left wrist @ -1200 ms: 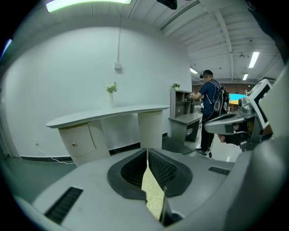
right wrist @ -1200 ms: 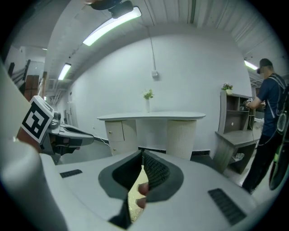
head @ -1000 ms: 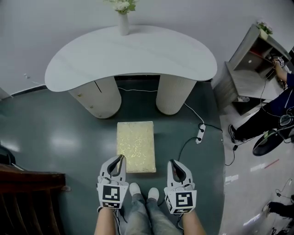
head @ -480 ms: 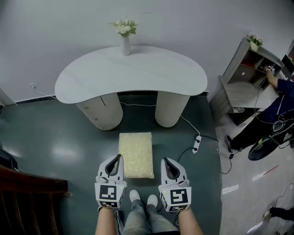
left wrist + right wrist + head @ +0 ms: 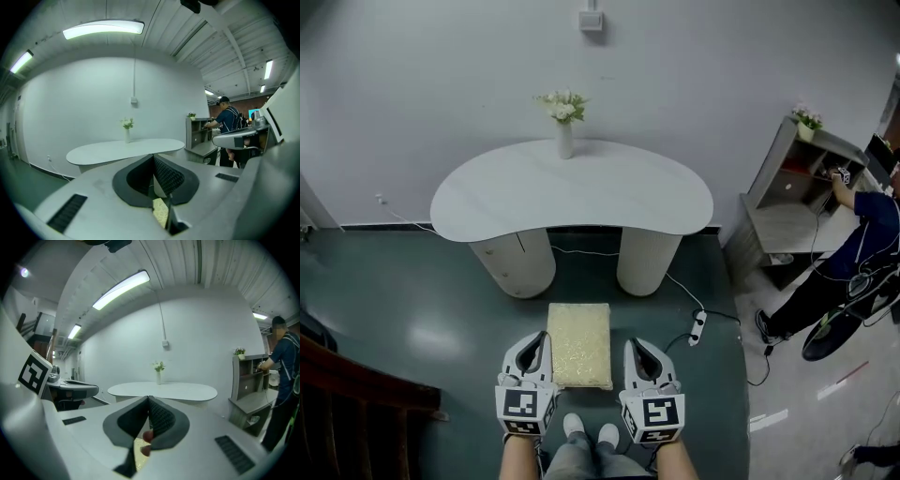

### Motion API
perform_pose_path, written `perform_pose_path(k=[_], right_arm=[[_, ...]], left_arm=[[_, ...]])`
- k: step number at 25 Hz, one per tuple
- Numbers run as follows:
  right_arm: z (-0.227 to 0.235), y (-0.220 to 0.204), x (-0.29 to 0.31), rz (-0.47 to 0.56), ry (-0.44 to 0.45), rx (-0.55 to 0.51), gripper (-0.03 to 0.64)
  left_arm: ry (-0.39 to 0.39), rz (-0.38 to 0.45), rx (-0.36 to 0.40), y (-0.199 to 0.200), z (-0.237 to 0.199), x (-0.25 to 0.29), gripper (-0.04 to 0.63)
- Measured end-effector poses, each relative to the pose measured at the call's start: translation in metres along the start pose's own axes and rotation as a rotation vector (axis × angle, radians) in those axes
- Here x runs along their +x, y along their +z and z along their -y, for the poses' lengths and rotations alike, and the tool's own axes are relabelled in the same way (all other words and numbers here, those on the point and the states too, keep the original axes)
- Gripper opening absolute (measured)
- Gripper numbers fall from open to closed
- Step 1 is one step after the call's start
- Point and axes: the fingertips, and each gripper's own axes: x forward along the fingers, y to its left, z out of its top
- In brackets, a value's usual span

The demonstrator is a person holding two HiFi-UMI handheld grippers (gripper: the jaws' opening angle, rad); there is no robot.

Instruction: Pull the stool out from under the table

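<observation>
stool [image 5: 578,345] stands on the floor, clear of the tabletop [image 5: 572,187]; left gripper [image 5: 544,337] and right gripper [image 5: 631,345] flank its near end, fingers together, empty.

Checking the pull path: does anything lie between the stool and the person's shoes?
Nothing visible does: only bare floor separates the stool from the shoes. The power strip lies to the stool's right, off that path.

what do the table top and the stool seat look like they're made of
table top: likely stone or a marble-look laminate; white, smooth, faint streaks, soft sheen. stool seat: probably textured upholstery fabric; pale yellow, matte, nubbly mottled surface.
</observation>
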Motion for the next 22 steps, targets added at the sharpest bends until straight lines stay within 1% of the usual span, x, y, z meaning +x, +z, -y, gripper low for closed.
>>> perform_pose_path(k=[3, 5, 7, 11, 13, 17, 22], right_arm=[[-0.004, 0.010, -0.006, 0.004, 0.004, -0.023, 0.061], [-0.005, 0.018, -0.009, 0.016, 0.004, -0.017, 0.061], [-0.005, 0.025, -0.012, 0.022, 0.006, -0.014, 0.061], [-0.005, 0.042, -0.012, 0.011, 0.006, -0.013, 0.061], [-0.006, 0.052, -0.013, 0.020, 0.010, -0.012, 0.061], [-0.003, 0.065, -0.020, 0.035, 0.005, -0.002, 0.061], [0.003, 0.074, -0.025, 0.040, 0.013, -0.024, 0.061]], left_arm=[[0.002, 0.026, 0.028, 0.019, 0.001, -0.008, 0.012], [0.005, 0.037, 0.048, 0.030, 0.000, -0.015, 0.012], [0.014, 0.038, 0.040, 0.035, -0.002, -0.022, 0.012], [0.047, 0.031, -0.016, 0.041, -0.012, -0.033, 0.012], [0.052, 0.033, -0.011, 0.046, -0.013, -0.037, 0.012], [0.053, 0.048, 0.026, 0.060, -0.013, -0.043, 0.012], [0.062, 0.072, 0.028, 0.076, -0.014, -0.045, 0.012]])
